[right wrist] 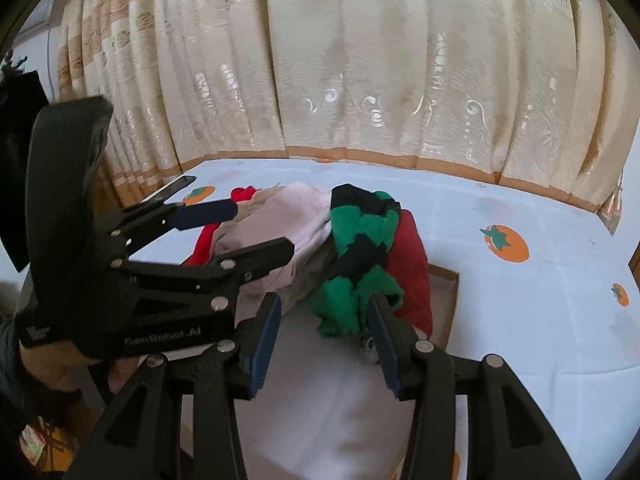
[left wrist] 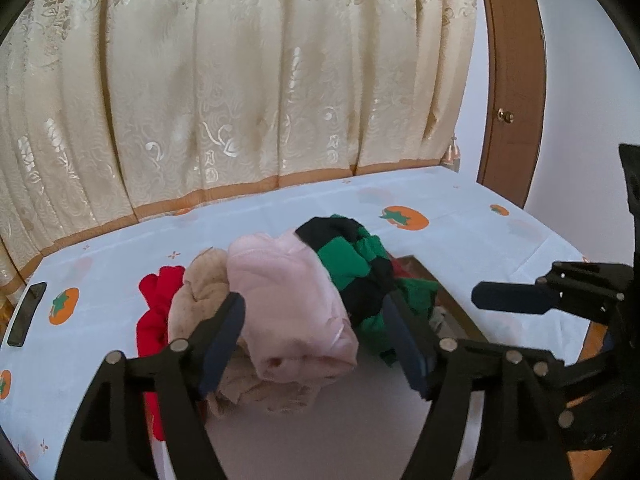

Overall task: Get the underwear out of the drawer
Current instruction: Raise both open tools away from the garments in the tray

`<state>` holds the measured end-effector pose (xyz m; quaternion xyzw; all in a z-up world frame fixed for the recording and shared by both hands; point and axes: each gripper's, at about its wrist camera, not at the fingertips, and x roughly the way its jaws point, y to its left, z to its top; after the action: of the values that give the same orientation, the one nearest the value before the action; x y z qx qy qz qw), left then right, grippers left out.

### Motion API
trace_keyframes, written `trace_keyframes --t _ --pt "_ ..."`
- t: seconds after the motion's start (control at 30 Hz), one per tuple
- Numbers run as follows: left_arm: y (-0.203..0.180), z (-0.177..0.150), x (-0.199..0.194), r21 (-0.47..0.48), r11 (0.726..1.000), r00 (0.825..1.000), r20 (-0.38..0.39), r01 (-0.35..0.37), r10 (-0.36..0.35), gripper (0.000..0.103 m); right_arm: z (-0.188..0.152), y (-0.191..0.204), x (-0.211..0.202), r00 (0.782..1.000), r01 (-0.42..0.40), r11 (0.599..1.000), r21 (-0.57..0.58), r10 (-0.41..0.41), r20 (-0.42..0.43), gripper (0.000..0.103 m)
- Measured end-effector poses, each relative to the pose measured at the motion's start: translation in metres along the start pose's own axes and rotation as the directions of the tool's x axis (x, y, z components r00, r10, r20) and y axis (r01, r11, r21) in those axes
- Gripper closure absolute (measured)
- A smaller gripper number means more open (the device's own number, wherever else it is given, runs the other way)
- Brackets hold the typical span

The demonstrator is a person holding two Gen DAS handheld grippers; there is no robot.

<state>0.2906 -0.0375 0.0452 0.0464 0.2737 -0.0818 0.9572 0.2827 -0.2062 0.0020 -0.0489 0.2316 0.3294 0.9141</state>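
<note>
Your left gripper [left wrist: 316,336] sits nearest, jaws spread to either side of the pink garment [left wrist: 290,300] and not pressing it; nothing is held. Your right gripper [right wrist: 326,334] is likewise parted, its blue pads flanking the hanging end of the green-and-black striped piece [right wrist: 360,256] without pinching it, so that hand is empty too.

Just beyond your fingertips the underwear lies heaped on the white tablecloth [left wrist: 480,240] printed with orange fruit: beige cloth [left wrist: 200,292] and a red piece [left wrist: 156,304] on the left, pink in the middle, striped on the right. By the look of it the placing step is finished. Behind the pile, to the right, the wooden rim of the drawer [right wrist: 444,308] shows, with cloth still inside, though how much you cannot tell.

Next, judge a short retreat from the pile, then a reach into the drawer with one hand. Mind the drawer's rim. Farther off there is open cloth up to the curtain [left wrist: 240,80].
</note>
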Motion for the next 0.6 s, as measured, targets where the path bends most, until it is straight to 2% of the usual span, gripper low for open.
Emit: trace_keyframes --t 0.43,0.6 --pt "-0.008 -0.025 -0.041 0.025 0.999 0.999 0.004 0.044 -0.044 0.030 -0.024 0.009 -0.034 0.999 -0.023 1.000 -0.015 0.024 0.022 0.054" --pt "-0.016 -0.045 -0.061 0.085 0.996 0.999 0.007 0.040 -0.040 0.030 -0.041 0.017 -0.044 0.999 -0.049 0.998 -0.038 0.050 0.014 0.053"
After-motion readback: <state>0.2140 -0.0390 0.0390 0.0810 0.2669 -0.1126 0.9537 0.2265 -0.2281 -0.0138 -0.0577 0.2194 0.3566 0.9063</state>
